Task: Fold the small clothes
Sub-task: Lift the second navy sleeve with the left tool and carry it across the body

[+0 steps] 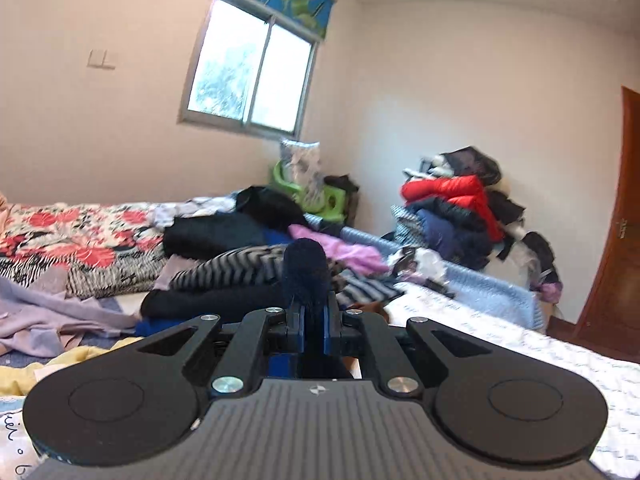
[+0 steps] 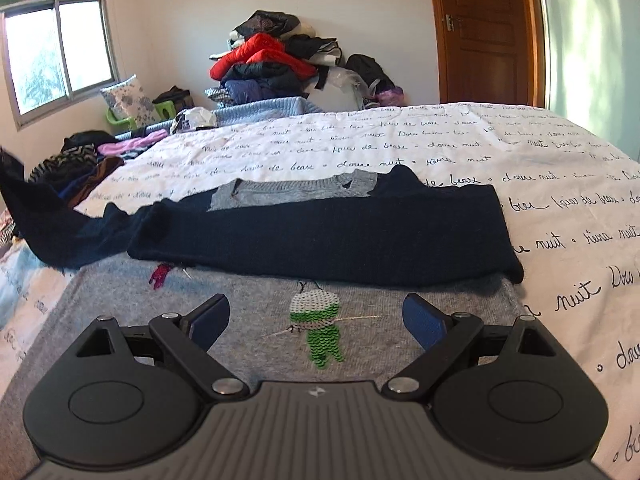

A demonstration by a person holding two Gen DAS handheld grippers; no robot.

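Both grippers [image 1: 314,316] [image 2: 316,318] are black, with silver screws and blue-padded jaws.

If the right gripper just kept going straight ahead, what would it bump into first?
Probably the grey sweater it hovers over, near the green sequin figure. The open right gripper points low across it, so if it skims above, the folded navy sleeve comes next.

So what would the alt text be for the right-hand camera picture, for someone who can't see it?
An open claw hovers over a grey sweater with a green sequin figure, laid on a bed's script-printed white cover. A navy sleeve is folded across the sweater; a clothes pile sits by the far wall.
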